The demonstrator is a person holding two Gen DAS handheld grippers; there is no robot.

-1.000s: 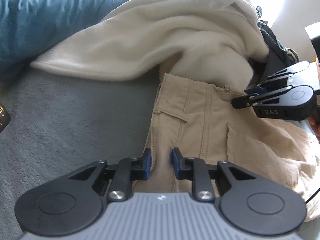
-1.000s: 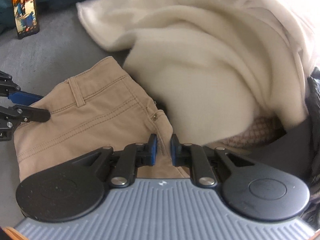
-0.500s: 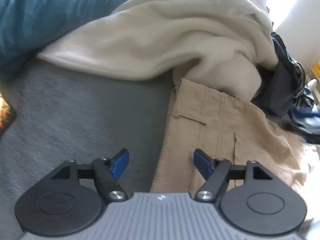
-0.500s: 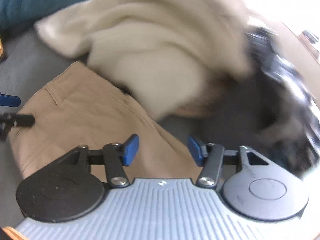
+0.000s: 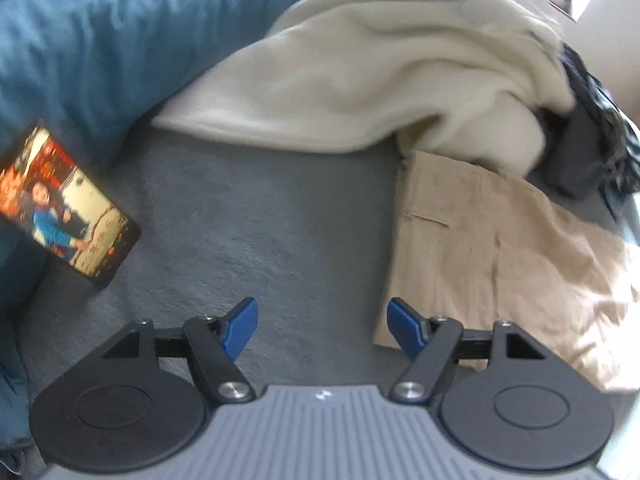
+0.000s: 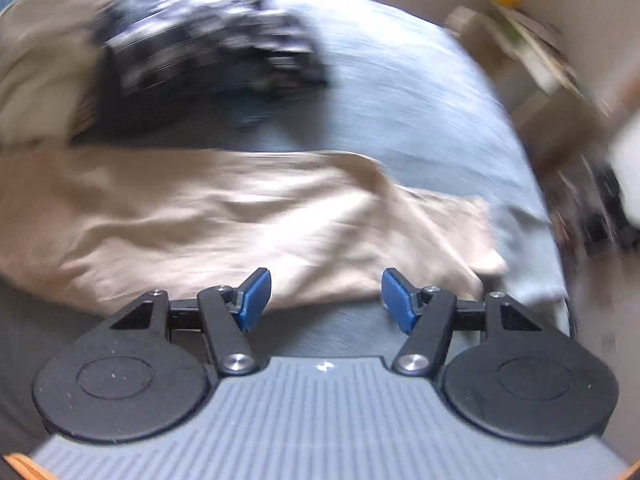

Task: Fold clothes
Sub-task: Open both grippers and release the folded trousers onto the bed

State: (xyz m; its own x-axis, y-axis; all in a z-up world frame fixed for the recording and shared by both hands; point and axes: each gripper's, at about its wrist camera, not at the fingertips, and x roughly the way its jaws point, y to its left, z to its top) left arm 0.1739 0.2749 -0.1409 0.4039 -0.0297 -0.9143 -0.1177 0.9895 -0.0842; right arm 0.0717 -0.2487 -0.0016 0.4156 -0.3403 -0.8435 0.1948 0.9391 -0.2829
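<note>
Tan trousers lie flat on the grey bed cover, waistband toward a cream blanket. My left gripper is open and empty over the grey cover, just left of the trousers' near edge. In the blurred right wrist view the trousers' legs stretch across the bed. My right gripper is open and empty, just in front of their near edge.
A phone with a lit screen lies at the left beside a blue duvet. Dark clothes are heaped right of the blanket and show in the right wrist view. Blurred furniture stands past the bed's edge.
Both grippers have opened and let go of the trousers' waistband. The left one pulled back and left. The right one swung fast to the right, toward the legs.
</note>
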